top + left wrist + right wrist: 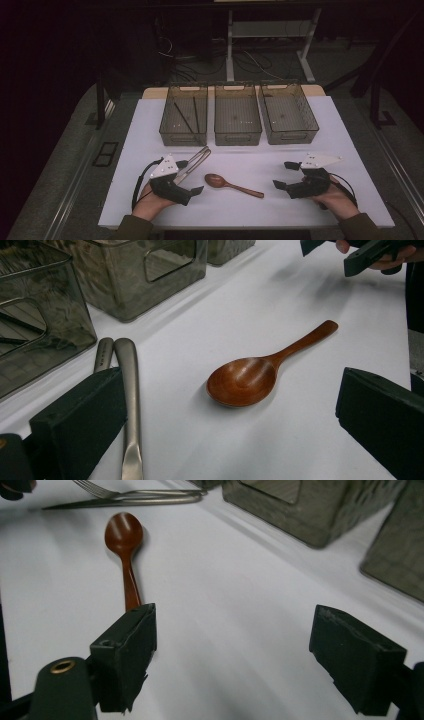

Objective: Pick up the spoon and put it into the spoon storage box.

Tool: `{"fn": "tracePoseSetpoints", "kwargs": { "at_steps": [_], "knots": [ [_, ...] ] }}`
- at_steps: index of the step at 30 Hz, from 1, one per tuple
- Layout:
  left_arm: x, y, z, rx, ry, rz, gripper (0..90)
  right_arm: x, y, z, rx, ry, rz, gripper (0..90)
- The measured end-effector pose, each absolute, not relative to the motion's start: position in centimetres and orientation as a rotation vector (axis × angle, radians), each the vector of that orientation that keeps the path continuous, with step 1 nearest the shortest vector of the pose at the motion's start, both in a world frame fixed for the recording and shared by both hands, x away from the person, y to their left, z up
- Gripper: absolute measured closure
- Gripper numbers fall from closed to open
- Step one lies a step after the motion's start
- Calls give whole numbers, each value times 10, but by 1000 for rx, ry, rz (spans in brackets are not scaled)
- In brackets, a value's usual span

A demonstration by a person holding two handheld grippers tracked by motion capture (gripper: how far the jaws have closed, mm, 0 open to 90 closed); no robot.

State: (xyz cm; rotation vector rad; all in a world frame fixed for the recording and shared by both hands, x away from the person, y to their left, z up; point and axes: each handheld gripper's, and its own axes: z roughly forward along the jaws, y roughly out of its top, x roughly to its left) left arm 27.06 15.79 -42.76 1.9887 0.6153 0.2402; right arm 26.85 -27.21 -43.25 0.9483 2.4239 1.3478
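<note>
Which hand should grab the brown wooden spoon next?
Probably the right. The right gripper has open jaws facing the brown wooden spoon, whose handle tip lies just past one jaw. The left gripper, also open, sits beside the spoon's bowl and the metal cutlery.

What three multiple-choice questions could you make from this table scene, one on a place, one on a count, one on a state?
1. Where is the wooden spoon?
A. on the white table between the grippers
B. in the middle bin
C. on the floor

2. How many bins stand at the far side?
A. two
B. three
C. five

3. How are the right gripper jaws?
A. shut on the spoon
B. shut, empty
C. open, empty

Answers: 1 A, it lies on the bare table; 2 B, left bin, middle bin, right bin; 3 C, a wide gap shows table.
</note>
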Motion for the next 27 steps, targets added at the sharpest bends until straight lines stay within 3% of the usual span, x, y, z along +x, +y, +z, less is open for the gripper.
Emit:
{"fn": "tracePoseSetpoints", "kwargs": {
  "at_steps": [8, 13, 24, 27],
  "knots": [
    [273, 154, -425, 2010, 608, 243, 47, 256, -290, -439, 1010, 2385, 1376, 184],
    [279, 148, -424, 2030, 603, 232, 142, 255, -291, -438, 1019, 2366, 1396, 183],
    [300, 136, -413, 2044, 597, 226, 232, 256, -291, -437, 1035, 2372, 1415, 177],
    [307, 130, -412, 2062, 571, 215, 300, 256, -290, -438, 1034, 2373, 1412, 176]
  ]
}}
